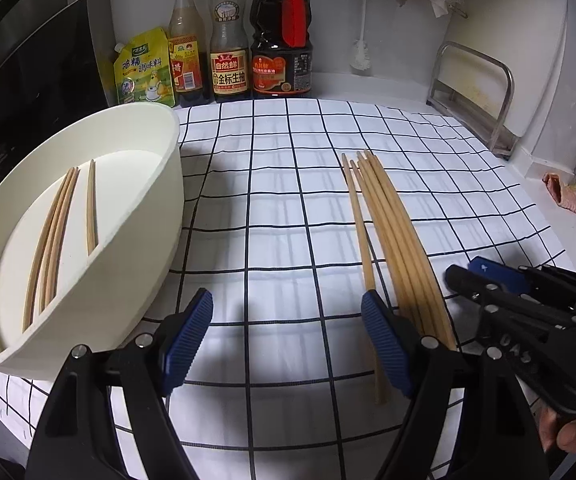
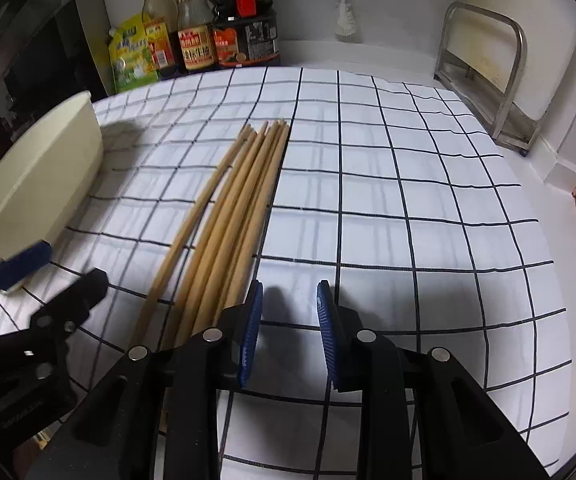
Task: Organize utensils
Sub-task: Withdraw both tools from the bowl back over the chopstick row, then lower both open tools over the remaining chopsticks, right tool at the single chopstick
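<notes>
From the left wrist camera, my left hand-held gripper [image 1: 286, 334] is spread wide with nothing between its blue pads, low over the checked cloth [image 1: 272, 200] that covers the desk. The loose bundle of chopsticks [image 1: 392, 240] lies on the cloth just to the right of it, with the right-hand pad touching or nearly touching the nearest stick. To the left sits the white divided tray [image 1: 156, 216], already holding a few chopsticks [image 1: 54, 232] in its compartments. Sauce bottles [image 1: 228, 48] stand at the back wall, well apart from the work.

From the right wrist camera, my right hand-held gripper [image 2: 288, 332] has its jaws part-way closed with a clear gap between them, and nothing is pinched; I see only bare cloth in the gap. The chopstick bundle [image 2: 232, 208] lies just left of that gripper, fanning slightly toward the far tips.

I judge these sticks light, stiff and smooth, apt to roll or slide apart. I would take one or two near the thicker near ends, pinching squarely across the shaft so they do not pivot, then carry them to the tray.
</notes>
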`<state>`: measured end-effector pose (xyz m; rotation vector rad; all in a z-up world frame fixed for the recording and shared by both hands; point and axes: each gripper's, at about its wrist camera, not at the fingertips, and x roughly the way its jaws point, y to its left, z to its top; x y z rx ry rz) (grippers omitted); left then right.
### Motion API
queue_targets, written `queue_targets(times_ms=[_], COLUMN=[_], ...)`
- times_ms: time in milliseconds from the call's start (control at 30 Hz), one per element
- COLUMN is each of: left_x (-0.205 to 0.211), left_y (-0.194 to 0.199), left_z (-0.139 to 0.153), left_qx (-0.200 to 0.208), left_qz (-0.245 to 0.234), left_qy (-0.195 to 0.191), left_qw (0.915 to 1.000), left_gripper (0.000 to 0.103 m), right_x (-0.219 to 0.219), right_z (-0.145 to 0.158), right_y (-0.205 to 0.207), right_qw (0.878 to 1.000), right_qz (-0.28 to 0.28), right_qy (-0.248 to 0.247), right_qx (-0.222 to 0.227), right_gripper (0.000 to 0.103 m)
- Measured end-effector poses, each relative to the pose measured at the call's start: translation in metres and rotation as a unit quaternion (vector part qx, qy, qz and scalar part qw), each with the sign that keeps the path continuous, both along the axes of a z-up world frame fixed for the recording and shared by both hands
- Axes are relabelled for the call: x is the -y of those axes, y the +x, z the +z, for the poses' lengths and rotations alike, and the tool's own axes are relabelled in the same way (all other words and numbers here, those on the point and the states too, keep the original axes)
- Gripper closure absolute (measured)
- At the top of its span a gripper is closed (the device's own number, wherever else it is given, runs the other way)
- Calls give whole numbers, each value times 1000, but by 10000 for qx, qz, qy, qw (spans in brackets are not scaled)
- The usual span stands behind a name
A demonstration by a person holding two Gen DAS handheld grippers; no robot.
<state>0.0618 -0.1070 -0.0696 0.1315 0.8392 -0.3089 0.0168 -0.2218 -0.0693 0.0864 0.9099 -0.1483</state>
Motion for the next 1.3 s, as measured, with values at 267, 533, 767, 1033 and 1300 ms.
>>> queue_targets(times_ms=[267,533,767,1033,1300], left_x=[-3,-7,-11,-6,4], left_y=[1,2,3,6,10], left_z=[-1,1,2,-2,-6], left_qx=[16,33,64,26,-43], left_qz=[94,162,203,157,75], left_qy=[54,65,48,122,169], left_qw=[9999,9998,9998,9998,9998], left_gripper=[28,28,28,28,28], right_x=[-13,-16,-19,-9,16], right_z=[-2,-3,-7,-7,-5], right_y=[6,8,10,8,-2], right_qw=[9996,9990,9984,9985,9994], right_qz=[245,377,365,273,52], right_qy=[-67,-76,-324,-369,-272], right_qx=[-84,-215,-296,-282,-219], right_gripper=[76,76,76,76,76])
